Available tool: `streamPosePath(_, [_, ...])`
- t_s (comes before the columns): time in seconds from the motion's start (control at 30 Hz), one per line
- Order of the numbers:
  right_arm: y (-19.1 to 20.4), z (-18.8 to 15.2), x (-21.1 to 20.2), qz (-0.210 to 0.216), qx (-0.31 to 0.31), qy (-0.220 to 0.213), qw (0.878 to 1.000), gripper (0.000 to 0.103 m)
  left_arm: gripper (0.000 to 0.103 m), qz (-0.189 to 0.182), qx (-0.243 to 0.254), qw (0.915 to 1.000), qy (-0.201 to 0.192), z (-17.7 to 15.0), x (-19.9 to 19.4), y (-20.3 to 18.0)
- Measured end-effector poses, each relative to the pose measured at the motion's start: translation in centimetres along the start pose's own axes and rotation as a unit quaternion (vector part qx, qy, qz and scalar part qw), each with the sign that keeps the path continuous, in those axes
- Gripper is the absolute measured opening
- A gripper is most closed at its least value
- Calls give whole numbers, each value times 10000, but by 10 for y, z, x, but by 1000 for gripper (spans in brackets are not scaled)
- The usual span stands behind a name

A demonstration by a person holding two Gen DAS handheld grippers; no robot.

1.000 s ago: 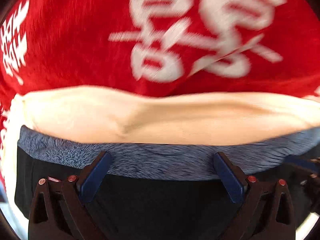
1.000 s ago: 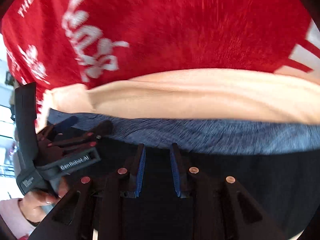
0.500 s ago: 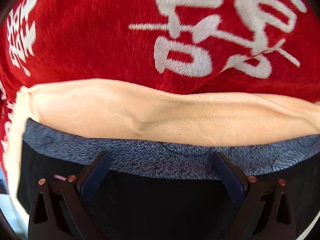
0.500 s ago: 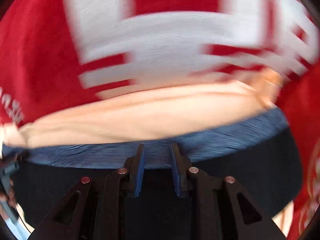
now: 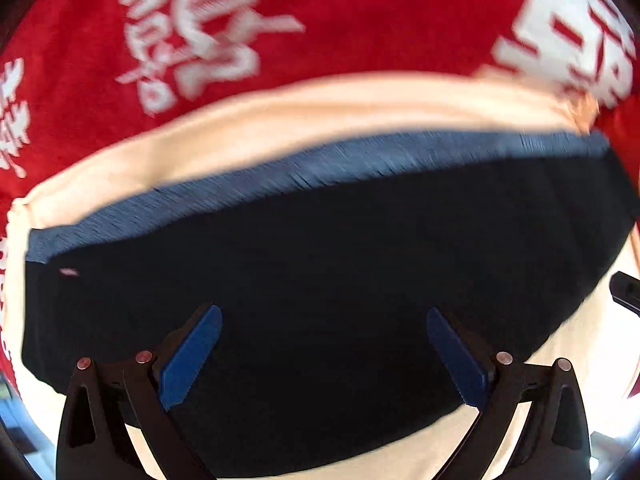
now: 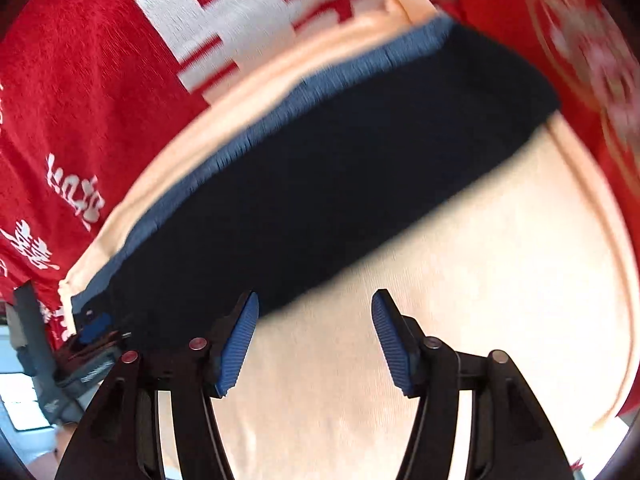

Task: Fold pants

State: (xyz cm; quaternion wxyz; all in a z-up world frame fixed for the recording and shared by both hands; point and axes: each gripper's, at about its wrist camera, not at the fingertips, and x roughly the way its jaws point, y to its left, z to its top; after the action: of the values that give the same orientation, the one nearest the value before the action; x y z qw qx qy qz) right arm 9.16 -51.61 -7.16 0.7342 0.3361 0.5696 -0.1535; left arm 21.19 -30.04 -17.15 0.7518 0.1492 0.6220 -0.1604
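Lying folded as a dark band across a cream cloth (image 6: 460, 280): the pants (image 5: 320, 300), navy-black with a heathered blue waistband (image 5: 360, 160) along the far edge. Resting flat, held by neither claw.

Standing wide open over the near half of the pants: the left claw (image 5: 324, 356), blue pads (image 5: 192, 356) spread far apart, nothing between them. Same spread as half a second ago, but drawing back, the waistband now sitting well beyond the fingertips instead of right at them.

Standing open as well: the right claw (image 6: 316, 340), pads parted over bare cream cloth just beside the near edge of the pants. Half a second ago nearly closed at the waistband; now released and pulling off to the side. Judging from that, a fold probably just being laid down and let go, with both claws backing away, either finishing or getting ready for another fold or a smoothing pass. Not showing in either view: how many layers are stacked or whether edges are lining up.

Covering the surface around the cream cloth: a red fabric (image 5: 360, 20) with white printed characters (image 5: 192, 40), seemingly East Asian script, too blurred to read. Also blocky white shapes and a round emblem at the right in the right wrist view, illegible. Peeking in at the lower left of that view: the other device with a small label, unreadable here.
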Motion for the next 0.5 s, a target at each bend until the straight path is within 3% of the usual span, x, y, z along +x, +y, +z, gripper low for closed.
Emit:
streamPosePath(0.03, [-5, -5, -1, 8, 58, 31, 10000, 63, 103, 47, -6, 9999, 108, -4, 8, -5])
streamPosePath(0.1, [-14, -5, -3, 28, 147, 39, 9999, 63, 103, -44, -319, 9995, -61, -8, 7, -1])
streamPosePath(0.2, [-25, 6, -7, 180, 375, -123, 9991, 63, 103, -33, -330, 9995, 12, -7, 7, -1])
streamPosePath(0.37, [-71, 42, -3, 442, 1370, -448, 9886, 62, 103, 97, -287, 9995, 26, -4, 8, -10])
streamPosePath(0.43, [-96, 58, -2, 545, 1878, -608, 9788, 51, 103, 117, -360, 9993, 38, 0, 7, -13])
streamPosePath(0.47, [-105, 64, -2, 579, 2044, -663, 9749, 28, 103, 130, -383, 9992, 37, -1, 8, -16])
streamPosePath(0.5, [-113, 70, -1, 595, 2176, -654, 9720, 19, 103, 145, -398, 9991, 35, -2, 7, -16])
